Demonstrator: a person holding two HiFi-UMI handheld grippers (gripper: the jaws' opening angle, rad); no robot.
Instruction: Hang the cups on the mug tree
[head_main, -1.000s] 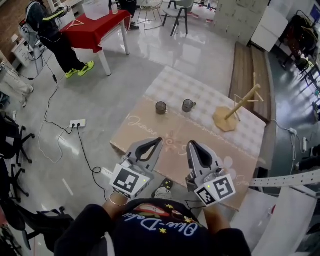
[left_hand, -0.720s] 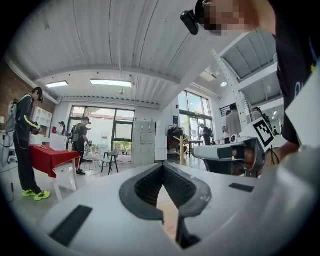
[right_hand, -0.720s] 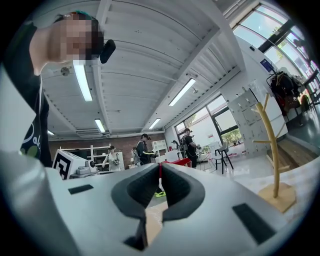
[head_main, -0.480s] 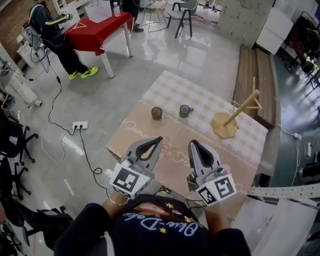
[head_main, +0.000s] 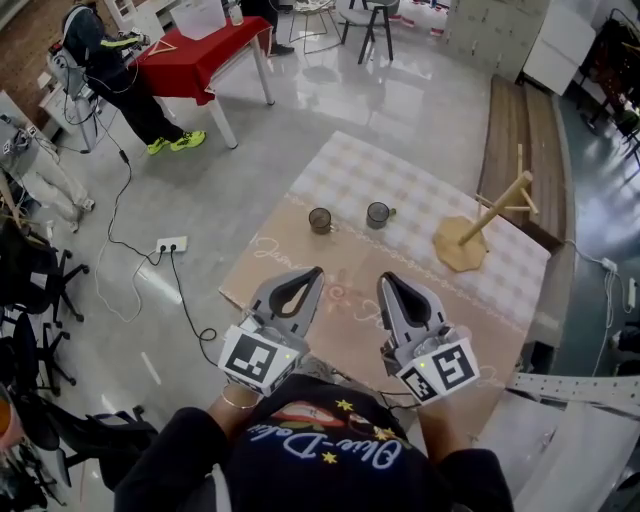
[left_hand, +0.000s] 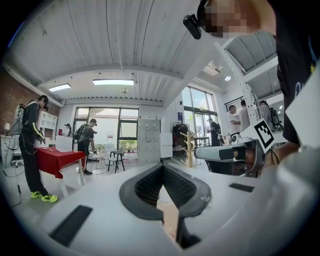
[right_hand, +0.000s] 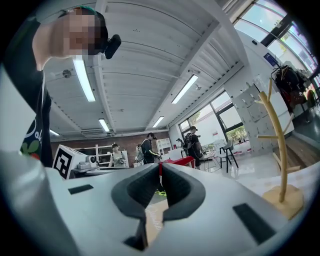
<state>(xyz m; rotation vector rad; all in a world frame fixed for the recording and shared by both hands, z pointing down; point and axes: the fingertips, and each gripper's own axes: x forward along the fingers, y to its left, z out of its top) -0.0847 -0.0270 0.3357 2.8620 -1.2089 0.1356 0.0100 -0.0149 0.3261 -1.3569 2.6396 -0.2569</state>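
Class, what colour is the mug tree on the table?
The mug tree is pale, natural wood; it shows best in the head view.

Pale bare-looking wood, smooth and matt, on the mug tree (head_main: 478, 228) at the right of the head view. Dark see-through material, glass or plastic, hard to tell which, with a faint gloss, on the left cup (head_main: 320, 219) and the right cup (head_main: 378, 213). Soft checked cloth over the far half of the table cover (head_main: 400, 175); matt tan with pale printed script on the near half. Polished grey floor (head_main: 330, 100), glossy enough to mirror chair legs. Draped matt red cloth (head_main: 195, 55) at upper left. Brown wooden planks on the bench (head_main: 520, 140) at upper right. Matt light-grey moulded plastic on the left gripper (head_main: 316, 272) and right gripper (head_main: 383, 278); black ribbed, rubbery-looking pads (left_hand: 150, 186).
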